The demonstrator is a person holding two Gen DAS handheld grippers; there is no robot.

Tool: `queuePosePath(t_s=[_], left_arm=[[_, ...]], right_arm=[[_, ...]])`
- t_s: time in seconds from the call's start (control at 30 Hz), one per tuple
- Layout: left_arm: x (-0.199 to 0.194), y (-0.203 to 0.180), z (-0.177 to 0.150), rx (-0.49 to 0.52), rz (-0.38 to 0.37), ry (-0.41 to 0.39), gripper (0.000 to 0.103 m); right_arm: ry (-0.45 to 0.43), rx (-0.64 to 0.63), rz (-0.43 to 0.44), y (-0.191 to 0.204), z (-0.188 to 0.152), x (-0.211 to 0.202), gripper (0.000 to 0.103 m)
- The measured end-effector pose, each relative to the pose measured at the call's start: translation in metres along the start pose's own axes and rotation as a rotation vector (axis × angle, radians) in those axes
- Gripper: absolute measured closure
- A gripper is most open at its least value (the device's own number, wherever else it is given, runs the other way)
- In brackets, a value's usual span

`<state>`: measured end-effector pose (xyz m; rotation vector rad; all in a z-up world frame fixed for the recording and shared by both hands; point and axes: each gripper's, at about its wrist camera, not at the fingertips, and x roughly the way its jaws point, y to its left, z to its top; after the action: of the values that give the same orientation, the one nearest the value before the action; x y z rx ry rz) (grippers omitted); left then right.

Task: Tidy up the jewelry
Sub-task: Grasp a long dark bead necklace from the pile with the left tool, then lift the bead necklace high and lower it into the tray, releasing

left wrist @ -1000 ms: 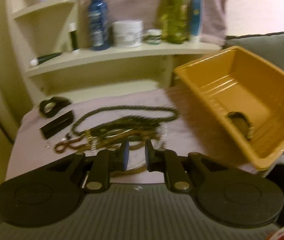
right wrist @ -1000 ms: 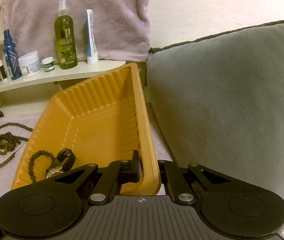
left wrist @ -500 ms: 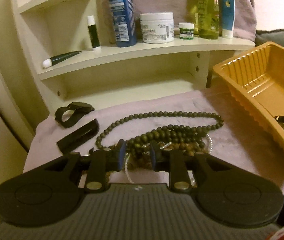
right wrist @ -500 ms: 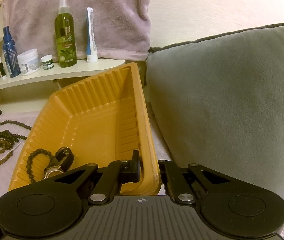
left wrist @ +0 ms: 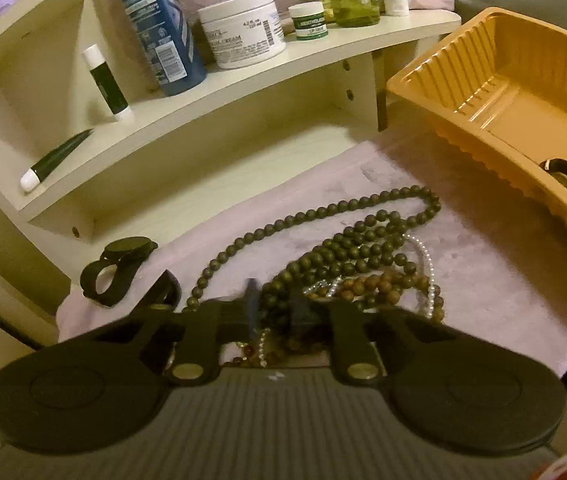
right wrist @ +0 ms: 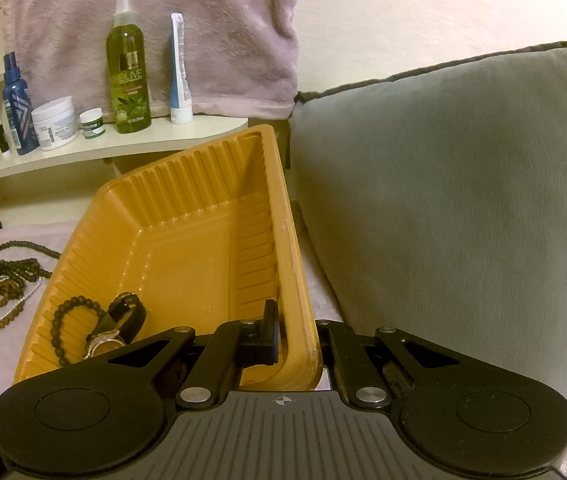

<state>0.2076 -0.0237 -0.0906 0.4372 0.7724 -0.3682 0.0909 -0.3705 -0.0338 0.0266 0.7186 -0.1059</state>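
Orange tray (right wrist: 291, 264) was clamped by right gripper (right wrist: 295, 340); bracelet (right wrist: 69, 328) and watch (right wrist: 117, 328) binned; beads (left wrist: 343, 256) straddled by left gripper (left wrist: 275, 312), unclenched.

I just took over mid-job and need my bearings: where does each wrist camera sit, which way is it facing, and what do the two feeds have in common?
Left wrist: rides the left gripper, looking forward and down at the tangled bead necklaces on the pink cloth; its blurred black fingers show over the beads.
Right wrist: rides the right gripper, facing the grey cushion; its fingers straddle the orange tray wall.
Shared: tray, necklaces, cream shelf with toiletries, watch in the tray.
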Motion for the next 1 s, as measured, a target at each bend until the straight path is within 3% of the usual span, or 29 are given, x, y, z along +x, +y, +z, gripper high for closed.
queuePosePath(t_s=[0.23,0.63,1.0], left_arm=[[-0.023,0.011,0.014,-0.038,-0.036,-0.035,0.097],[-0.105,0.051,0.078,-0.066,-0.057,-0.215,0.097],[-0.173,0.063,0.131,-0.046,-0.046,-0.389,0.097]], right_arm=[[-0.006,-0.003,0.005,0.001,0.0,-0.002,0.098],[-0.021,0.0,0.006,0.002,-0.001,-0.006,0.098],[-0.033,-0.004,0.009,0.005,-0.001,-0.008,0.098]])
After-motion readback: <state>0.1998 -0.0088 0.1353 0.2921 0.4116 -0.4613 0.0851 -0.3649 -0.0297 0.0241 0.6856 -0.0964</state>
